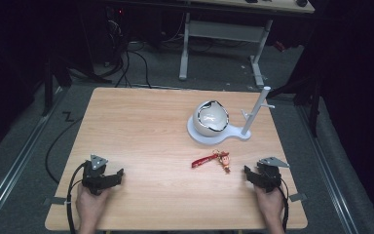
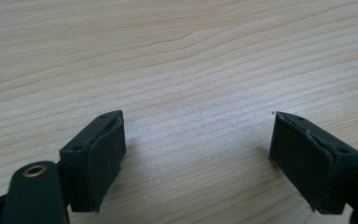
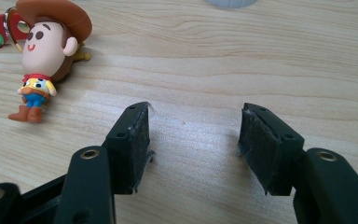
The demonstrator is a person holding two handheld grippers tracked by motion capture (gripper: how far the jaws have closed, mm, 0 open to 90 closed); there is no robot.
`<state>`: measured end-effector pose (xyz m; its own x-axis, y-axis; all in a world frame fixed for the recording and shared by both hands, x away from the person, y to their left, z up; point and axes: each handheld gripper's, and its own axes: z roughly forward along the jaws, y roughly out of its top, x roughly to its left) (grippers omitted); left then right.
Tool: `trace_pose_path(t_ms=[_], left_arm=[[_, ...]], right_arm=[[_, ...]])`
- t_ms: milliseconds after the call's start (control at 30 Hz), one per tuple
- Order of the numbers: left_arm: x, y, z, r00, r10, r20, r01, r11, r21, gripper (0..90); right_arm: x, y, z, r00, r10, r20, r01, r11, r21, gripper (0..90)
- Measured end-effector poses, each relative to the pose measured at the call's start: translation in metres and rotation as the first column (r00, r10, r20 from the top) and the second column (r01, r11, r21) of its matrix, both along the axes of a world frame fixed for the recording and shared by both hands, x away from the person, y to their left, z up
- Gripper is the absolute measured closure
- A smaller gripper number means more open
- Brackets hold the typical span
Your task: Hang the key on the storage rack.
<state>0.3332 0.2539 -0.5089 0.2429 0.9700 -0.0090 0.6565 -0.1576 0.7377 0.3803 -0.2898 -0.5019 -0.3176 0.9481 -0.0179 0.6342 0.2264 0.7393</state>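
Right now my right gripper (image 1: 253, 174) rests low at the table's (image 1: 146, 126) near right corner, jaws spread wide with only bare wood between them. The cowboy keychain (image 1: 219, 159) lies flat just ahead and to its left, near but apart, its red strap (image 1: 202, 161) pointing left. My left gripper (image 1: 117, 176) sits well apart at the near left, jaws equally wide and empty. Beyond the keychain stands a white stand (image 1: 243, 134) with a round bowl (image 1: 212, 118).
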Motion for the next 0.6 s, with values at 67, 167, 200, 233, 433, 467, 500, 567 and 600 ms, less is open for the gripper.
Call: trace_pose_path(t_ms=[67,167,200,233,433,467,500,567,600], left_arm=[[0.0,0.0,-0.0001,1.0,0.0,0.001,0.0,1.0,-0.001,18.7],[0.0,0.0,-0.0001,1.0,0.0,0.001,0.0,1.0,-0.001,18.7],[0.0,0.0,0.0,1.0,0.0,0.0,0.0,1.0,0.0,18.7],[0.0,0.0,-0.0001,1.0,0.0,0.001,0.0,1.0,0.0,18.7],[0.0,0.0,0.0,1.0,0.0,0.001,0.0,1.0,0.0,18.7],[0.0,0.0,0.0,1.0,0.0,0.001,0.0,1.0,0.0,18.7],[0.0,0.0,0.0,1.0,0.0,0.001,0.0,1.0,-0.001,18.7],[0.0,0.0,0.0,1.0,0.0,0.001,0.0,1.0,-0.001,18.7],[0.0,0.0,0.0,1.0,0.0,0.001,0.0,1.0,0.0,18.7]], right_arm=[[0.0,0.0001,0.0,1.0,0.0,0.0,0.0,1.0,0.0,43.4],[0.0,0.0001,0.0,1.0,0.0,0.0,0.0,1.0,-0.001,43.4],[0.0,0.0001,0.0,1.0,0.0,0.0,0.0,1.0,0.0,43.5],[0.0,0.0001,0.0,1.0,0.0,0.0,0.0,1.0,0.0,43.6],[-0.0001,0.0002,0.0001,1.0,0.003,0.001,-0.003,1.0,-0.001,43.9],[-0.0001,0.0002,0.0001,1.0,0.003,0.001,-0.003,1.0,-0.002,43.9],[-0.0001,0.0002,0.0001,1.0,0.004,0.001,-0.004,1.0,-0.002,43.9],[-0.0001,0.0001,0.0001,1.0,0.005,0.001,-0.005,1.0,-0.001,44.0],[-0.0001,0.0001,0.0001,1.0,0.005,0.001,-0.005,1.0,-0.001,44.4]])
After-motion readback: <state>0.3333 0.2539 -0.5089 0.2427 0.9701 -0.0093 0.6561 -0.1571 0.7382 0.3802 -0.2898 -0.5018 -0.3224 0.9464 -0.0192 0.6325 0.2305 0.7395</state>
